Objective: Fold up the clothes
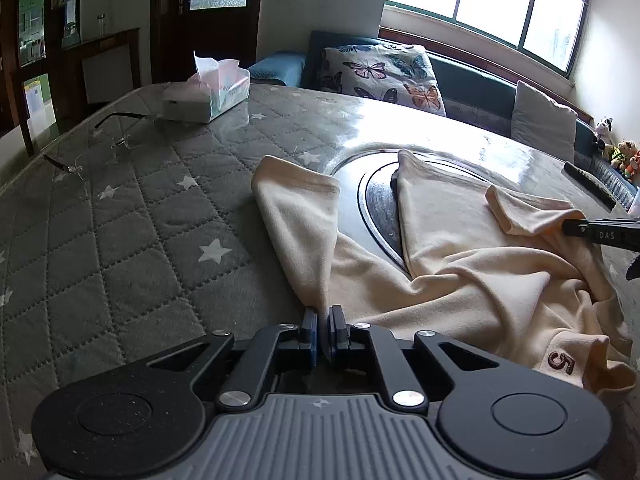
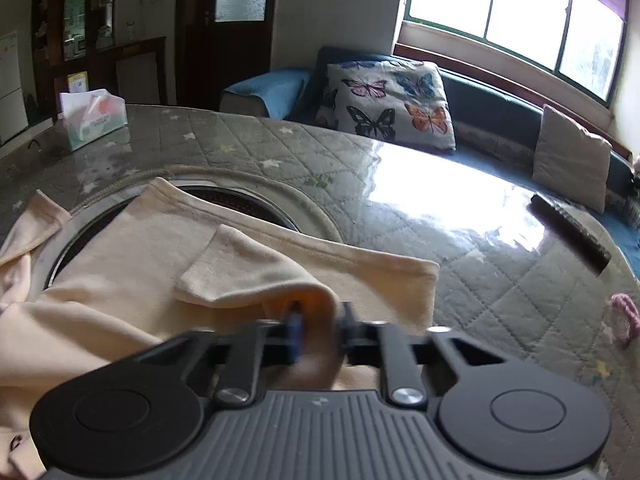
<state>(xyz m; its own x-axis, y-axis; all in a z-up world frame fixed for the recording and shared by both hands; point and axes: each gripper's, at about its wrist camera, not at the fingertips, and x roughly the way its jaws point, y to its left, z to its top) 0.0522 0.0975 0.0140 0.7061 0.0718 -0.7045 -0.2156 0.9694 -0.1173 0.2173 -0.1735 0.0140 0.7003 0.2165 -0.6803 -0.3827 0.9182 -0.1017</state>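
Note:
A cream T-shirt (image 1: 460, 276) with a "5" on its chest lies crumpled on the quilted, glass-topped table (image 1: 132, 240). My left gripper (image 1: 323, 320) is shut on the base of its left sleeve (image 1: 296, 216). In the right wrist view my right gripper (image 2: 318, 316) has its jaws partly apart around the other sleeve (image 2: 256, 268), with cloth between the fingers. The right gripper also shows in the left wrist view (image 1: 568, 227) at the far sleeve. The shirt's hem (image 2: 304, 244) lies over the round inset in the table.
A tissue box (image 1: 208, 92) and a pair of glasses (image 1: 100, 144) sit at the table's far left. A black remote (image 2: 568, 232) lies at the right edge, with a pink knitted thing (image 2: 624, 316) near it. A sofa with a butterfly cushion (image 1: 384, 76) stands behind.

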